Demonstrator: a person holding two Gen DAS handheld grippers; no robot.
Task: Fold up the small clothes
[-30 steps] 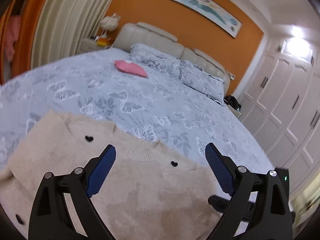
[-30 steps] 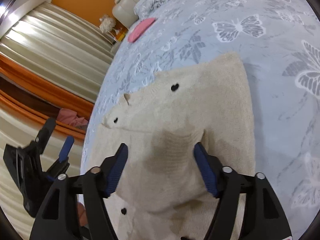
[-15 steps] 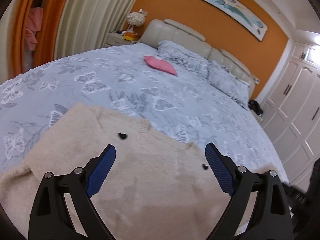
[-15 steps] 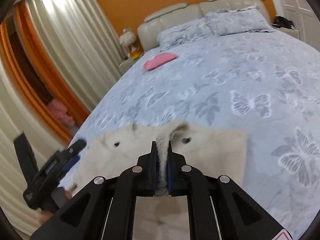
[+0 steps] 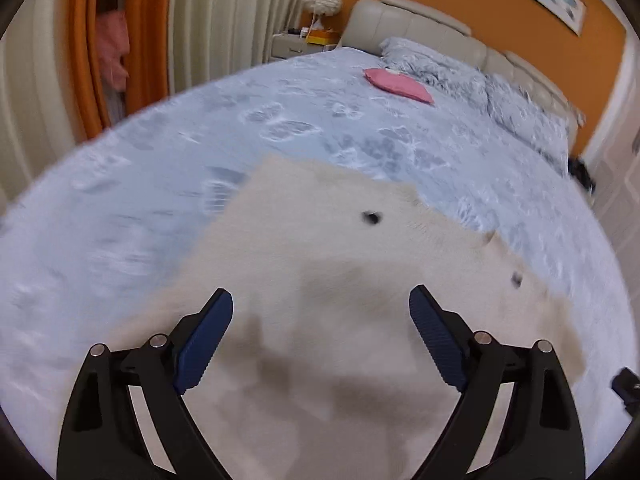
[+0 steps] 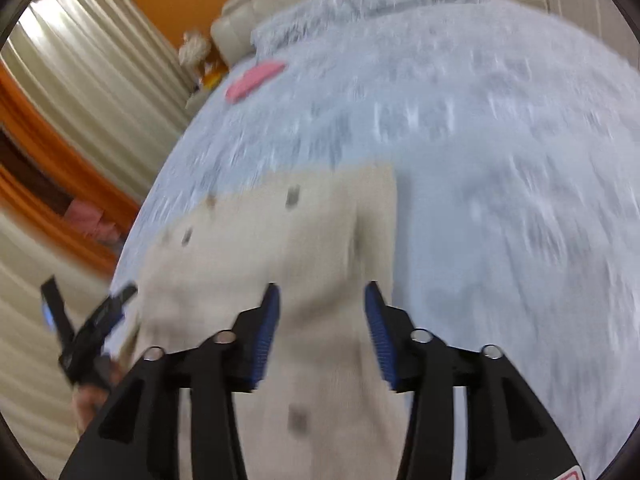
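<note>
A cream knit sweater with small black hearts lies flat on the blue butterfly bedspread. It also shows in the right wrist view. My left gripper is open and empty, held just above the sweater's left part. My right gripper is open and empty over the sweater's right part, next to its right edge. Both views are motion-blurred. The left gripper also shows at the left of the right wrist view.
A pink folded item lies far up the bed near the grey pillows. Curtains and a nightstand stand to the far left. White wardrobe doors are at the right edge.
My right gripper was shut on a pinch of the sweater half a second ago; it has let go and opened. Both grippers have swung and now sit lower over the sweater.
</note>
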